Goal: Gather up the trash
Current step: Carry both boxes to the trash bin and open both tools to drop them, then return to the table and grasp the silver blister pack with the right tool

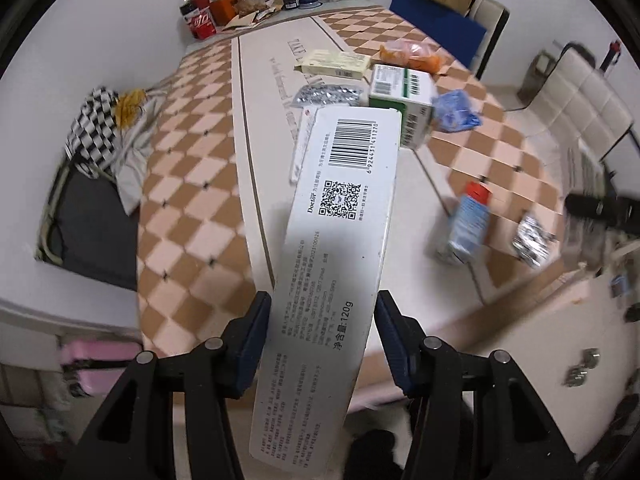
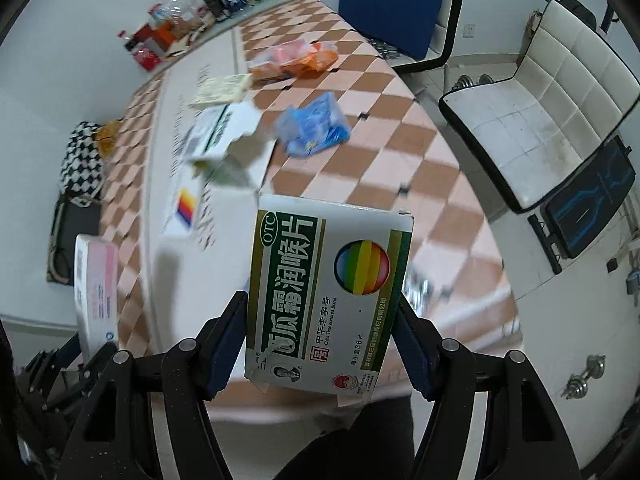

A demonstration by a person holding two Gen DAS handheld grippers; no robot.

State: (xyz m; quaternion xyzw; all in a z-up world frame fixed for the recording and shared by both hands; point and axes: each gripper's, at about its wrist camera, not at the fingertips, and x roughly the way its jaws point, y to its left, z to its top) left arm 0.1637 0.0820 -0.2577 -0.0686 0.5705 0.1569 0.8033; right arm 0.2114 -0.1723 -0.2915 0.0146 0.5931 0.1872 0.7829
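Note:
My left gripper [image 1: 320,332] is shut on a long white toothpaste box [image 1: 336,248] with a barcode and QR code, held above the checkered table [image 1: 188,200]. My right gripper [image 2: 320,340] is shut on a white-and-green lozenge box [image 2: 328,292] with a rainbow ball printed on it, also lifted above the table. In the right wrist view the toothpaste box [image 2: 96,288] shows at the left edge, pink on that side. Still on the table lie a green-white carton [image 1: 400,96], a blister pack [image 1: 328,94], a blue wrapper [image 1: 456,110], an orange bag [image 1: 412,54] and a blue-red carton [image 1: 468,220].
Bottles, cans and snack bags [image 1: 248,0] crowd the table's far end. A crumpled foil pack [image 1: 532,240] lies near the right edge. White chairs [image 2: 540,120] stand to the right, a blue board [image 2: 388,12] leans on one. Clothes [image 1: 108,128] pile on the left; dumbbells [image 2: 584,376] lie on the floor.

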